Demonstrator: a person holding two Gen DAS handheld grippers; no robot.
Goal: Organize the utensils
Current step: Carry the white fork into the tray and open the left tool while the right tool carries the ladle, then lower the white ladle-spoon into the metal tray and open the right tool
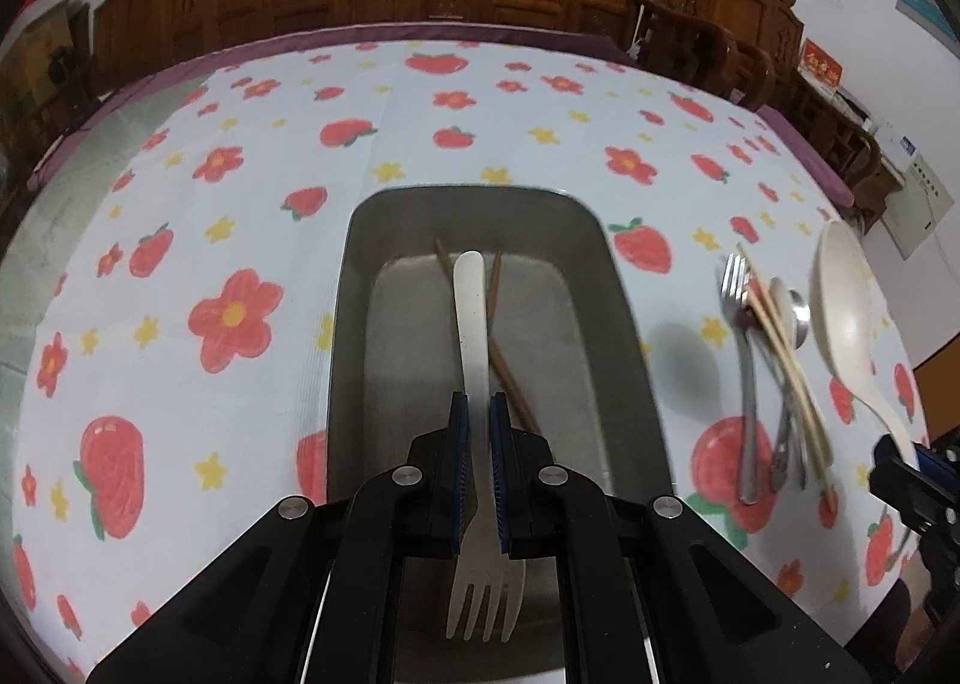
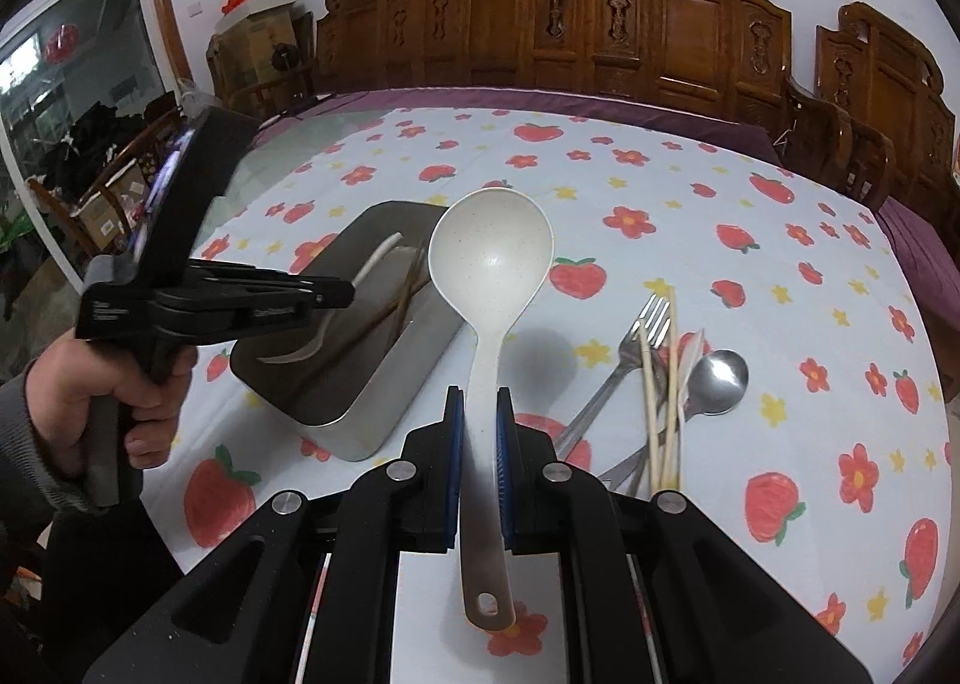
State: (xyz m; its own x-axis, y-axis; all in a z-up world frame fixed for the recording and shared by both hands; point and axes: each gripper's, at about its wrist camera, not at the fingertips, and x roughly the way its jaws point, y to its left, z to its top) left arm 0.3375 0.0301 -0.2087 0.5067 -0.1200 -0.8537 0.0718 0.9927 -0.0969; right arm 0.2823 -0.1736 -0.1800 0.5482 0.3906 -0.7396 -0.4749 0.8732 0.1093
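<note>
From the left wrist, the left gripper (image 1: 479,468) has its jaws clenched on the shaft of a white plastic fork (image 1: 477,396), tines toward the camera and handle pointing out over the grey metal tray (image 1: 354,288), which sits on the strawberry-print cloth covering the counter (image 1: 180,204). 2 brown chopsticks (image 1: 510,378) already lie crossed in the tray under the fork. To the right of the tray lies a heap of metal fork (image 1: 744,384), metal spoon (image 1: 798,318) and pale chopsticks (image 1: 786,360), with the white ladle (image 1: 846,300) beyond it. The risk here, as I judge it: the fork hangs above the tray rather than resting in it, so letting go from this height could make it bounce off the chopsticks or clatter onto the rim. From the right wrist, the right gripper (image 2: 479,474) is grasping the ladle's handle, the bowl raised clear of the cloth just right of the tray; held so far from the heavy bowl, it could swivel in the jaws or knock the tray wall. This view alone shows a person's hand (image 2: 120,384) around the left gripper's grip, the fork's side profile dipping into the tray, and the ladle lifted; the left view alone shows the fork's tines and how squarely the jaws pinch it.
</note>
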